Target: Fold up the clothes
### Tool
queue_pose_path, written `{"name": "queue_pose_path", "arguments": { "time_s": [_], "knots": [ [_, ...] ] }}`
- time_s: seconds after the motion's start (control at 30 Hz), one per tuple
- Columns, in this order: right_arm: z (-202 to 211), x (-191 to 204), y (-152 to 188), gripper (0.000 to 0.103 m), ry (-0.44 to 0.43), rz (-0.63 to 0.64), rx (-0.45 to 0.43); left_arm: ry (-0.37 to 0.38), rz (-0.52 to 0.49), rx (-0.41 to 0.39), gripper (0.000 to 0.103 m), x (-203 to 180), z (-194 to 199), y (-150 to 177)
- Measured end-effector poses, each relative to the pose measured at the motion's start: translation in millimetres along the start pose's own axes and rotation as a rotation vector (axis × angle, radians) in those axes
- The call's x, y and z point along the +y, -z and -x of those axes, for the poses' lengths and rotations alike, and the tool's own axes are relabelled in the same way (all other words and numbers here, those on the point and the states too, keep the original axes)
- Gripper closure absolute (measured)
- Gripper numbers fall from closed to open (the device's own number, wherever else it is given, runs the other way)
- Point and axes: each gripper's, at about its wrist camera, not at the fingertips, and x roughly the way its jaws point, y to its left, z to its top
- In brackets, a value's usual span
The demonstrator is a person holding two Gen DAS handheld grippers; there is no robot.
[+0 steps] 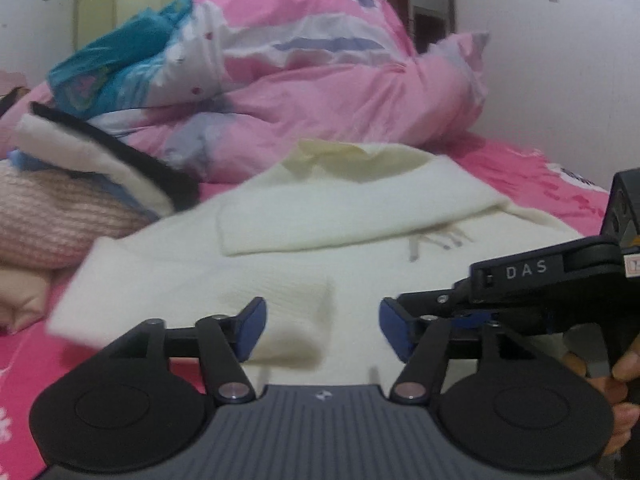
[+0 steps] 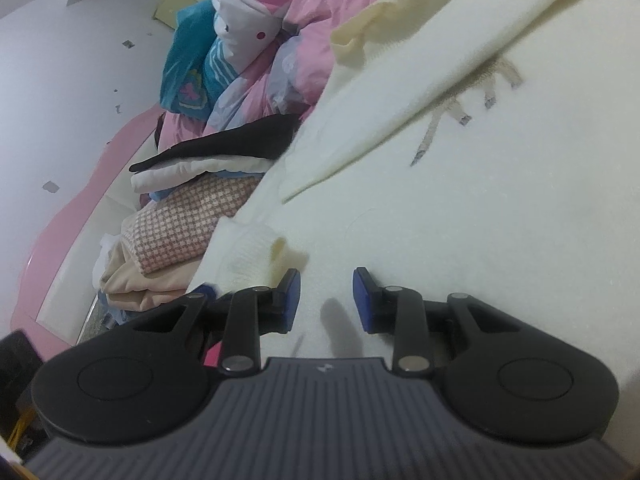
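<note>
The left claw [image 1: 322,330] stands released, its blue pads well apart with nothing pinched between them; the folded hem of the cream sweater [image 1: 320,248] lies just beyond and below its fingertips. The sweater is spread flat on the pink bed [image 1: 560,184], one sleeve folded across its body ahead of the claw. To that claw's right, close beside it, the right claw comes in from the side, a hand [image 1: 624,364] on its grip. The right claw [image 2: 326,300] hangs low over the sweater [image 2: 460,208] with its pads parted by a narrow gap; the cloth lies under them, and whether they touch it I cannot tell. Left of both claws sits a stack of folded clothes [image 2: 192,216], and beyond it a heaped pink quilt [image 1: 304,80].
</note>
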Motion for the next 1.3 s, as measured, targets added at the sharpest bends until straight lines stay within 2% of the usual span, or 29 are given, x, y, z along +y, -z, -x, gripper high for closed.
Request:
{"name": "queue_pose_path", "arguments": {
  "time_s": [0.2, 0.37, 0.47, 0.57, 0.83, 1.03, 1.13, 1.27, 1.3],
  "knots": [
    [-0.9, 8.1, -3.0, 0.069, 0.025, -0.018, 0.019, -0.089, 0.121, -0.009, 0.034, 45.5, 16.7, 6.7],
    [-8.4, 24.6, -3.5, 0.069, 0.002, 0.000, 0.043, -0.205, 0.252, 0.054, 0.034, 86.7, 5.2, 19.8],
    [-21.2, 34.1, -3.9, 0.069, 0.009, 0.019, 0.064, -0.246, 0.329, 0.076, 0.034, 106.2, -1.7, 28.8],
    [-36.9, 40.0, -4.3, 0.069, 0.027, 0.031, 0.083, -0.252, 0.371, 0.076, 0.034, 117.3, -5.4, 36.3],
    [-67.8, 48.2, -8.1, 0.073, 0.079, 0.060, 0.085, -0.235, 0.400, 0.052, 0.034, 124.6, -12.5, 47.0],
    [-74.4, 56.4, -2.5, 0.075, 0.086, 0.108, 0.095, -0.233, 0.398, 0.051, 0.034, 124.7, -16.8, 48.4],
    [-76.0, 57.1, 0.9, 0.082, 0.088, 0.129, 0.094, -0.245, 0.382, 0.056, 0.033, 120.7, -18.4, 47.8],
    [-78.6, 57.0, 3.1, 0.098, 0.079, 0.145, 0.092, -0.265, 0.353, 0.064, 0.032, 115.1, -21.6, 47.4],
    [-78.8, 57.0, 3.1, 0.099, 0.074, 0.146, 0.093, -0.270, 0.346, 0.066, 0.032, 113.8, -22.2, 47.2]
  ]
}}
